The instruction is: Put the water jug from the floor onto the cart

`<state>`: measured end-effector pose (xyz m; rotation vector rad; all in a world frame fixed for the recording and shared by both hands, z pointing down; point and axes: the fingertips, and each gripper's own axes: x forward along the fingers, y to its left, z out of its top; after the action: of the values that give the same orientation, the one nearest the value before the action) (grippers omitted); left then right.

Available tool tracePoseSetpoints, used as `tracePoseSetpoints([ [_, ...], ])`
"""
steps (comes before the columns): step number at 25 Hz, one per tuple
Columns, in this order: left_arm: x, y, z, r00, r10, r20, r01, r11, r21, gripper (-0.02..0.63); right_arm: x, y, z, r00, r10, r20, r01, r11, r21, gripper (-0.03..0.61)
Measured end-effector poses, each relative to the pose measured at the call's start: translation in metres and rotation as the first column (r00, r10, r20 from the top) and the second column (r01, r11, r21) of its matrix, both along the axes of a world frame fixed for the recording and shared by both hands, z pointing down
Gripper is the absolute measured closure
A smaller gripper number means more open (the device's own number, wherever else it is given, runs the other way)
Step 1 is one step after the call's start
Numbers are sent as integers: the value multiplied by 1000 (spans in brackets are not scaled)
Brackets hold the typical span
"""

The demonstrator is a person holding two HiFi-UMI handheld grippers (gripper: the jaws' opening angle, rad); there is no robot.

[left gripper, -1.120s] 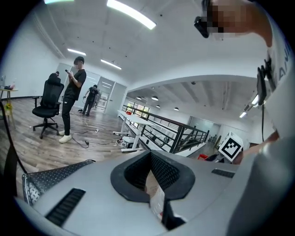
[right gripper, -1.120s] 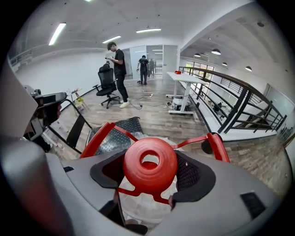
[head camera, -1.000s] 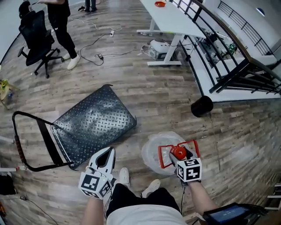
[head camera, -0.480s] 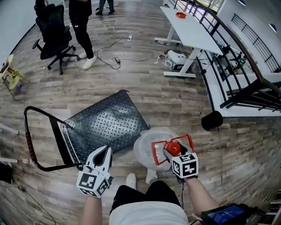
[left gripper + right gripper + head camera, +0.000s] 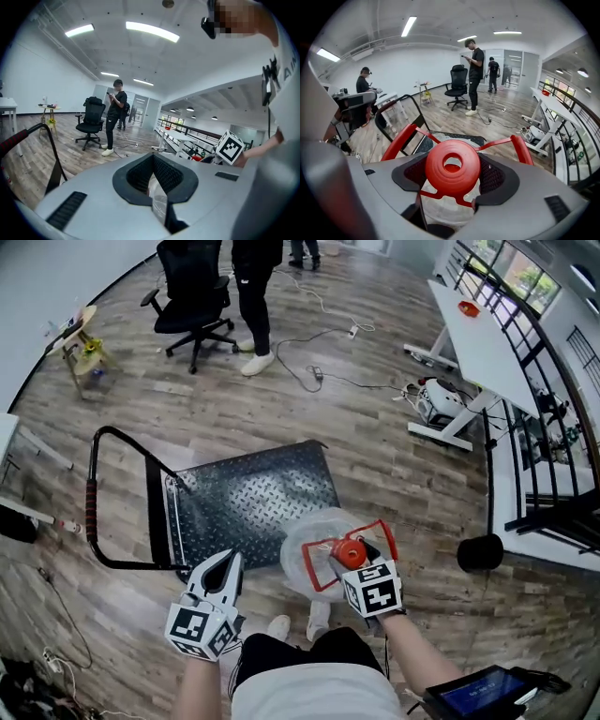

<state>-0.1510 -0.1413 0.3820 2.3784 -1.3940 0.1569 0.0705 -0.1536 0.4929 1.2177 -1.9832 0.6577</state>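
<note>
The water jug (image 5: 312,554) is a clear plastic bottle with a red cap (image 5: 352,552) and a red carry frame. My right gripper (image 5: 361,566) is shut on the red top, and the jug hangs off the floor over the near right corner of the cart (image 5: 253,495). The cart is a low steel checker-plate deck with a black loop handle (image 5: 94,493) at its left. In the right gripper view the cap (image 5: 452,168) sits between the jaws of the right gripper (image 5: 452,180), with the cart deck (image 5: 480,138) beyond. My left gripper (image 5: 223,566) is shut on nothing, just short of the cart's near edge.
A person (image 5: 251,296) stands by a black office chair (image 5: 192,287) at the far side. Cables (image 5: 323,376) trail across the wood floor. A white desk (image 5: 483,343) and black railing run along the right. A black round bin (image 5: 480,552) stands to the right of the jug.
The jug has travelled left and forward with my right gripper, from beside the cart to over its near right corner. The left gripper stays shut at the cart's near edge.
</note>
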Motion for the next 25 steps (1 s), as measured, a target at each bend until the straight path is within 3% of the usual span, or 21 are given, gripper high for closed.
tracePoseSetpoints([
  [6,-2,1,-10,990,-140,-2,140,990,9,614,-20,-38,8,990,-143,11,143,990,-10,264],
  [12,-18,-9,0,979,-205,-6,205,979,-10,615,-37,-65,16,975,-222,-23,221,975,-14,264],
  [18,-47,-37,10,981,-194,-6,194,981,-16,614,-55,-95,28,974,-220,-54,220,975,-18,264],
  [25,-84,-79,25,990,-138,10,138,990,-22,614,-72,-135,49,987,-151,-53,151,988,-7,264],
])
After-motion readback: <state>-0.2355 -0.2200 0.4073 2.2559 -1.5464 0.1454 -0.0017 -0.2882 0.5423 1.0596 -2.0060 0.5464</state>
